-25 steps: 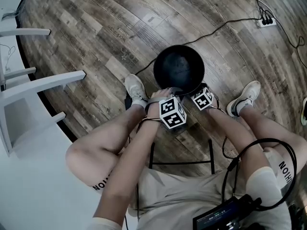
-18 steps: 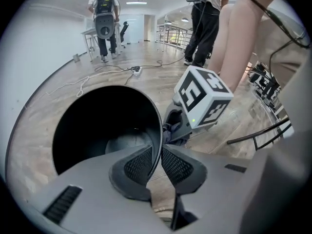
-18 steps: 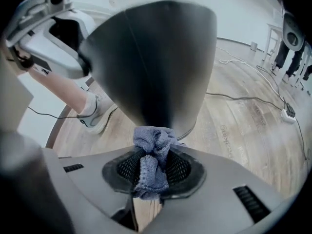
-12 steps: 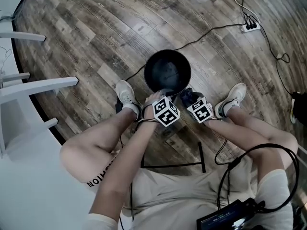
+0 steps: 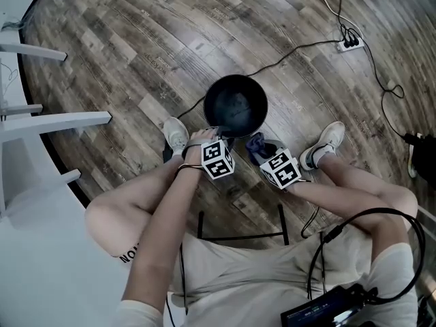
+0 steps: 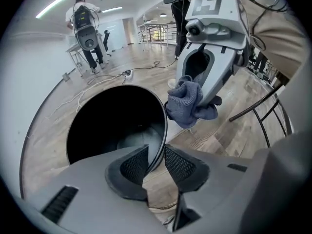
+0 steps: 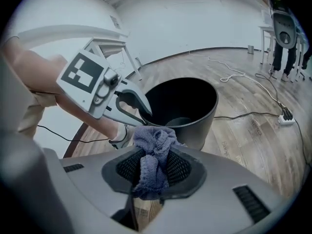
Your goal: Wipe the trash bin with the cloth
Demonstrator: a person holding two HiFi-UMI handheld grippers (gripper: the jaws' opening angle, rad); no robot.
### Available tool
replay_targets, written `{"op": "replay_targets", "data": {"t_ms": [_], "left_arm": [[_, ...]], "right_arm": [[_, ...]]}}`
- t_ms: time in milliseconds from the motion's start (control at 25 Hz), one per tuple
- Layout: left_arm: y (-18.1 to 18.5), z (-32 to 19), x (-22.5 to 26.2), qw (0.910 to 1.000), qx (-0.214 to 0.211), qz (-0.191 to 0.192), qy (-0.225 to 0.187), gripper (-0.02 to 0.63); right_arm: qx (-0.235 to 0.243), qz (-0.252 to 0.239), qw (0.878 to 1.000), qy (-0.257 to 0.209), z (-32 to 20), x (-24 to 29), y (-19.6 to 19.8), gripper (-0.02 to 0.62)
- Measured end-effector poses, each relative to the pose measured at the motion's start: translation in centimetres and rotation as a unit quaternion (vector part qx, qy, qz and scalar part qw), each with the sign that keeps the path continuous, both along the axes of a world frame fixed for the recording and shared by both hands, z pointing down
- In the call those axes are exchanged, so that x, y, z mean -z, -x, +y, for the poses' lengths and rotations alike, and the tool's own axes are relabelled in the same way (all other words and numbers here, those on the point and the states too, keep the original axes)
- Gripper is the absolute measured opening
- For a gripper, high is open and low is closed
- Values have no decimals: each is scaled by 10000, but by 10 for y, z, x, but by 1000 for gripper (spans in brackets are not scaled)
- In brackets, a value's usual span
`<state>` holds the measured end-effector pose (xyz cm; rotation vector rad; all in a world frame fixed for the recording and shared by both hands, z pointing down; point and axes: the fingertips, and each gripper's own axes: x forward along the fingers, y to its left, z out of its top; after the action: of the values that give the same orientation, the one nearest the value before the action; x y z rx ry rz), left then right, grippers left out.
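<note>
Quick read on where the wipe stands. The black trash bin (image 5: 235,105) sits upright on the wooden floor (image 5: 129,39), a bit above the middle of the head view, between the person's shoes. The right gripper (image 7: 153,168) is clamped tight on the blue-grey cloth (image 7: 152,155). The cloth is bunched between its mesh pads (image 7: 179,167), with a wad sticking out past the tips and a tail hanging down behind them.

In the head view the cloth hangs at the lower right of the bin, just off the rim, and the left gripper view shows it clear of the wall. So right now nothing is actually being rubbed.

The left gripper (image 6: 156,156) is straddling the near rim. Its jaws have just been opening, and the rim runs through the gap between them. One pad (image 6: 132,165) sits on the inside of the bin and the other outside. As far as I can tell neither is squeezing, so the hold on the bin looks let go.

My guess is that this is a pause between passes or the tail end of the job. The bin is too dark to show which parts are clean, so I can't say how much is left. If more wiping is coming, the cloth has to go back against the wall or rim.
</note>
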<state>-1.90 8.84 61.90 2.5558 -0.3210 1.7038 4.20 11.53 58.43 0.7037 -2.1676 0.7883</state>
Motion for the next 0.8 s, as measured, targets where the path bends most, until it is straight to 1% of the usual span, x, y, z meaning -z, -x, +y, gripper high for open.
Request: {"op": "replay_targets", "data": {"t_ms": [120,240,360,480,640,800], "left_arm": [[-3,0,-1,10000,-52,-1,52,112],[-7,3,-2,9998,-136,32,104,103],[-10,4,-2,9998,-177,73,70,100],[-11,6,-1,9993,-322,169,112,89],[-13,8,3,9980,-470,321,264,74],[-13,8,5,9974,-555,367,280,67]], "right_arm": [[39,-20,10000,-75,-2,6,6,103],[87,68,9999,-124,-8,-1,8,103],[179,191,9995,-161,-15,-13,7,103],[283,306,9988,-243,-17,-29,6,103],[432,493,9977,-153,-14,-47,3,103],[667,762,9948,-150,-16,-70,-1,103]]}}
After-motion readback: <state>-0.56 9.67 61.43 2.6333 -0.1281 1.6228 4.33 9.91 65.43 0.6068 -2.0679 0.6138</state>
